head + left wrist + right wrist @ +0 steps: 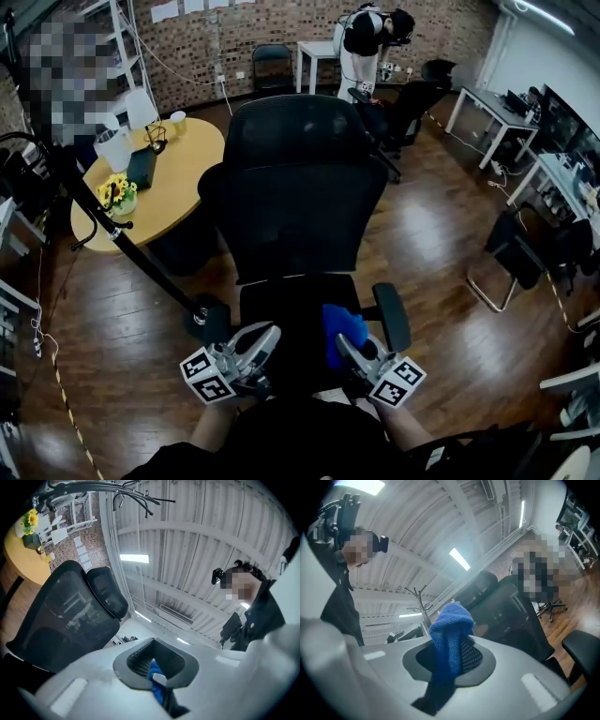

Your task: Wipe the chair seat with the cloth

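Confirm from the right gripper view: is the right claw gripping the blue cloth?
Yes, the right claw is closed on the blue cloth, which sticks up from between its jaws.

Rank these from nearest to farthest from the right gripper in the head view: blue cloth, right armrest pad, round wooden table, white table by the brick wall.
1. blue cloth: clamped in the right gripper itself.
2. armrest pad: just to the gripper's right.
3. round wooden table: off to the left, past the chair.
4. white table: at the back wall.
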The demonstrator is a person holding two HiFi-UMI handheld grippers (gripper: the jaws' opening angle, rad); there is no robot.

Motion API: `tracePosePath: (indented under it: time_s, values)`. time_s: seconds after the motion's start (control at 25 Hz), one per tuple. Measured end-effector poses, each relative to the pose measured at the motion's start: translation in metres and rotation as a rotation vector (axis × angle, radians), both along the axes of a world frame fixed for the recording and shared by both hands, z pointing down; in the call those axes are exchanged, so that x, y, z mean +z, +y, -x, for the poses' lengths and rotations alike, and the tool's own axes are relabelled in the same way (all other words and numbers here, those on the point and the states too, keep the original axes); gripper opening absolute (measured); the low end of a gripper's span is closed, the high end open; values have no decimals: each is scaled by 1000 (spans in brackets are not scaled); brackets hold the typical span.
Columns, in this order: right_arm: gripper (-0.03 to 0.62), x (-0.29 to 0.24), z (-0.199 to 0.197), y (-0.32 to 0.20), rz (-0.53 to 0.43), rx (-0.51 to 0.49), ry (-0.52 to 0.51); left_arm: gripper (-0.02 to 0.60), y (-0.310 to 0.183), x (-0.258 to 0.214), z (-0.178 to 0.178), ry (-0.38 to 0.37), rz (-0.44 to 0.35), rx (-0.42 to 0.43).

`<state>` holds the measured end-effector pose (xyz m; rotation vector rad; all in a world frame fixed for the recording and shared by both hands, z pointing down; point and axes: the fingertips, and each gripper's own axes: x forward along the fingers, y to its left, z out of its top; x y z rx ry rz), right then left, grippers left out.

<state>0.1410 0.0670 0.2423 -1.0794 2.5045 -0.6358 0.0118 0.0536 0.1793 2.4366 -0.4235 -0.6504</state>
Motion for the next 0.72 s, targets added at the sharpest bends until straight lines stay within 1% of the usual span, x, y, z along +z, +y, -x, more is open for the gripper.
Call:
tracePosePath:
  time_s: [0.16, 0.4, 0.72]
  values:
    - [61, -2, 16, -7, -23, -20, -10, -8, -5, 9, 15, 2, 6, -28]
    - [61, -14, 15, -8, -22, -48, -13, -8, -5, 3, 8, -8, 22, -46]
    - [61, -17, 26, -20, -40, -59, -13, -8, -19, 5, 17, 2, 32, -43]
